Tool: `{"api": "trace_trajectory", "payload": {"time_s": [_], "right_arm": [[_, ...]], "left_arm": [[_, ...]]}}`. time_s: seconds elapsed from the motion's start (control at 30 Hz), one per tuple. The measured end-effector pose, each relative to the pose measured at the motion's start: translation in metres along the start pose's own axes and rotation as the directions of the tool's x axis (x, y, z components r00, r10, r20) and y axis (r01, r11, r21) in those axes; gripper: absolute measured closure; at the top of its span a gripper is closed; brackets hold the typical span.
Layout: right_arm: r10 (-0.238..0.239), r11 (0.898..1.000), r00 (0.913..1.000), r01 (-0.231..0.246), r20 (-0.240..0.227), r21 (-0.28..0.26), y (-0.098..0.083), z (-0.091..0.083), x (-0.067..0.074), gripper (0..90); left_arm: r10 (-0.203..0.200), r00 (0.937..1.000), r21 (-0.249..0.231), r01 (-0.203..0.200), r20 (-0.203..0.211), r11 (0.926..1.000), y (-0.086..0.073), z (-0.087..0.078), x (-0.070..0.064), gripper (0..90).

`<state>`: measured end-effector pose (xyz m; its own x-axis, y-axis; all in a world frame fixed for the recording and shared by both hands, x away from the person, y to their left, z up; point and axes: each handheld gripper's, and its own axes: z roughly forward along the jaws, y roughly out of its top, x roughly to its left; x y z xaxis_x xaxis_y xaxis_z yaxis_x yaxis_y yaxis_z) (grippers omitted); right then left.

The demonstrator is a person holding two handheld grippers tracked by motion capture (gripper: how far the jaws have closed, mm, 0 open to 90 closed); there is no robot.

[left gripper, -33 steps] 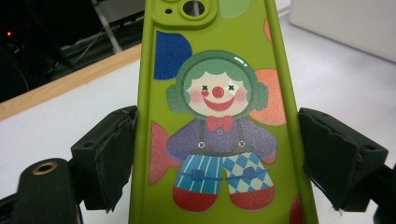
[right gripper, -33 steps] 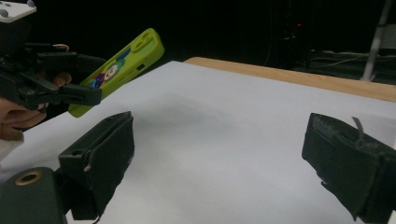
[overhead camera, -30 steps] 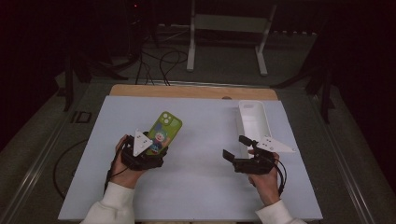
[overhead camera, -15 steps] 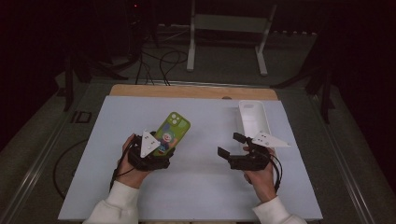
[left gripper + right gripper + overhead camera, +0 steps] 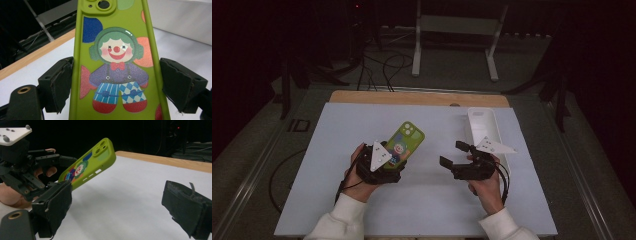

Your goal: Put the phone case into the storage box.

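Left gripper [image 5: 398,159] shifted right, clamping glossy green phone case [image 5: 404,142].

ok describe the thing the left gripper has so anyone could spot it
On the white table mat, look left of centre, where the left gripper holds a phone case by its long edges. It is lime green with a cartoon clown, unlike the plain white tray opposite.

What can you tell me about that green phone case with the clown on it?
The phone case is lime green, soft-looking and rubbery, with round camera cutouts at the top and slots along one edge. Its back shows a green-haired clown with a red nose, bow tie and blue trousers among coloured spots. The left gripper clamps its lower sides, holding it tilted up off the white table.
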<state>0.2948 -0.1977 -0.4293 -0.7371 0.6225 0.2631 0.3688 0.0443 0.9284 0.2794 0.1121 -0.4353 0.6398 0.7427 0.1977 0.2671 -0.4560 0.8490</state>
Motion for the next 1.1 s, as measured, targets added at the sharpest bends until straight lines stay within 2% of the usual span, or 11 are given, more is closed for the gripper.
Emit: {"api": "trace_trajectory", "payload": {"time_s": [0.77, 0.8, 1.1], "right_arm": [[0.047, 0.998, 0.9971, -0.045, -0.059, 0.037, 0.001, 0.020, 0.001, 9.2], [0.052, 0.998, 0.9964, -0.049, -0.067, 0.044, 0.001, 0.023, 0.001, 9.2], [0.068, 0.996, 0.9936, -0.063, -0.091, 0.059, 0.002, 0.030, 0.003, 9.2]], "left_arm": [[0.051, 0.9972, -0.028, -0.049, 0.055, 0.9984, 0.010, 0.004, -0.021, 16.0], [0.060, 0.9961, -0.035, -0.058, 0.064, 0.9977, 0.011, 0.004, -0.025, 16.0], [0.078, 0.9933, -0.059, -0.073, 0.086, 0.9956, 0.013, 0.004, -0.035, 16.0]]}}
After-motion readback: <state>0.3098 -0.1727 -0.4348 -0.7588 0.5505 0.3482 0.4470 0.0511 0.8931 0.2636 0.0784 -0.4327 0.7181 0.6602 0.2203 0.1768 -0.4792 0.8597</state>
